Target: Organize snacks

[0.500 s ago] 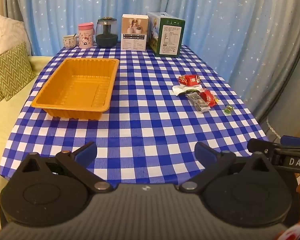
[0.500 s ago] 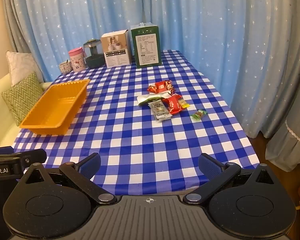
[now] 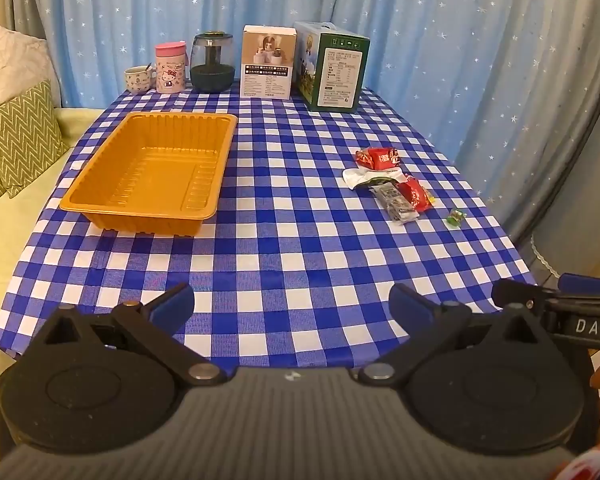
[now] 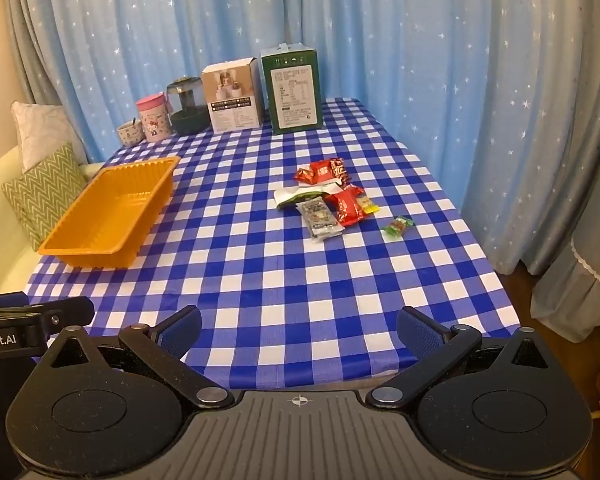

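left gripper [image 3: 292, 306] jaws wide, nothing between them, over the near table edge. right gripper [image 4: 299, 330] the same. orange tray [image 3: 100, 204] at 10 o'clock on the checked cloth [image 3: 284, 232]. snack packets [image 4: 328, 200] heaped at 1 o'clock, one green candy [image 4: 397, 226] just beside them.

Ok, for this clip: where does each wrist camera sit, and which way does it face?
Left wrist: on the left gripper at the near table edge, tilted down, facing the orange tray; own open fingers show, the right gripper at right.
Right wrist: on the right gripper, further right, facing the snack pile; open fingers, left gripper at left.
Shared: tray, snacks, checked tablecloth, boxes at the back, star curtain.
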A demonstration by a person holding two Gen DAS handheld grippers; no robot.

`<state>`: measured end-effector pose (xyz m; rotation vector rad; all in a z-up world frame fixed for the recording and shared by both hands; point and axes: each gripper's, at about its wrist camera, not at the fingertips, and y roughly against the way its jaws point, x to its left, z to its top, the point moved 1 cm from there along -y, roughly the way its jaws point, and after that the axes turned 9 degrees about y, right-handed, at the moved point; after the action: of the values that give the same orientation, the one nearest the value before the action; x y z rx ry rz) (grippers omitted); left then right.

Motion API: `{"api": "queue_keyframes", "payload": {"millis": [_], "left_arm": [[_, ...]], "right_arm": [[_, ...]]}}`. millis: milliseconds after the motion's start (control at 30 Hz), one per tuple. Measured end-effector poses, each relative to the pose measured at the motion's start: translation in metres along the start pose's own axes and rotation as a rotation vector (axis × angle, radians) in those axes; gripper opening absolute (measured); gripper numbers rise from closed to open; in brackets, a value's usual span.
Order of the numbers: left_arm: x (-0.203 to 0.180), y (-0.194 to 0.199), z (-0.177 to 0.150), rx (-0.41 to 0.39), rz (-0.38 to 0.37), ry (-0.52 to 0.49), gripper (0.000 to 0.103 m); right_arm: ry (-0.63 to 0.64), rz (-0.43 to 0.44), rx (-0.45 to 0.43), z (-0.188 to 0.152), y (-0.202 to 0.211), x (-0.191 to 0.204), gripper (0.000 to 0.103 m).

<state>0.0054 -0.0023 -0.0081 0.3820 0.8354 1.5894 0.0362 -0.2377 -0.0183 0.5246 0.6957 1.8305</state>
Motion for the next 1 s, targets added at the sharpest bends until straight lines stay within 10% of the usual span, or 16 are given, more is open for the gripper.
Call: {"api": "queue_keyframes", "payload": {"millis": [1000], "left_arm": [[-0.0008,-0.0022,0.0007,0.003,-0.002,0.005,0.103]], "right_arm": [[0.001,-0.002,0.004,-0.0024,-0.0009,-0.0015,0.103]]}}
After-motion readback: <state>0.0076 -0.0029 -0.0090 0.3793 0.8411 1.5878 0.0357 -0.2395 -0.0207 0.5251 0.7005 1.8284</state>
